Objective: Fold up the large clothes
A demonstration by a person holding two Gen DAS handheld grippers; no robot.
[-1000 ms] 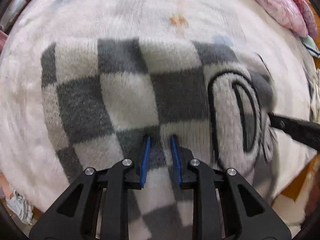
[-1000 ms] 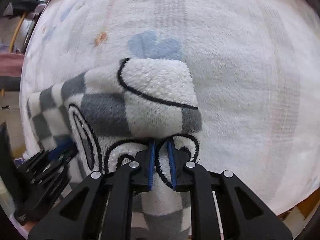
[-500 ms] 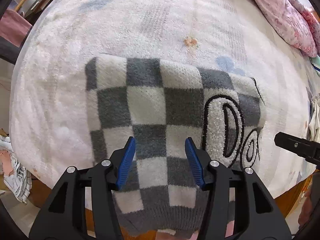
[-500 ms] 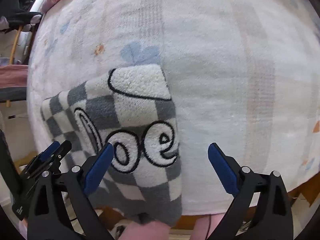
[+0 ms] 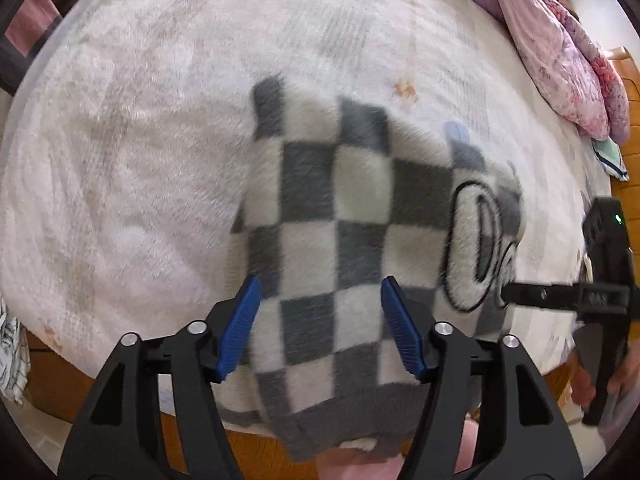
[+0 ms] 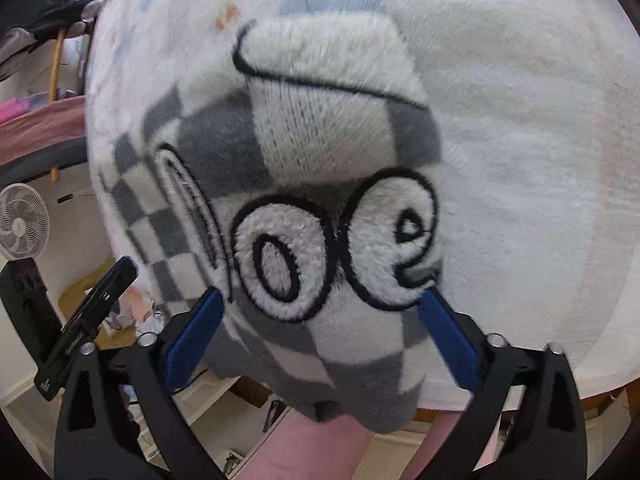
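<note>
Fluffy white, black-outlined letters "oe" on the grey-and-white checkered sweater [image 6: 320,168].

Both wrist views close, sharing sweater [image 5: 352,216] [image 6: 320,184]

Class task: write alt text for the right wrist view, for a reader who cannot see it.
An open right hand-held gripper hovers over a folded grey-and-white checkered sweater with fuzzy outlined lettering, lying on a pale fleece blanket. The left hand-held gripper shows at the lower left.

folded grey-white checkered sweater [image 5: 340,240] overhanging bed edge
</note>
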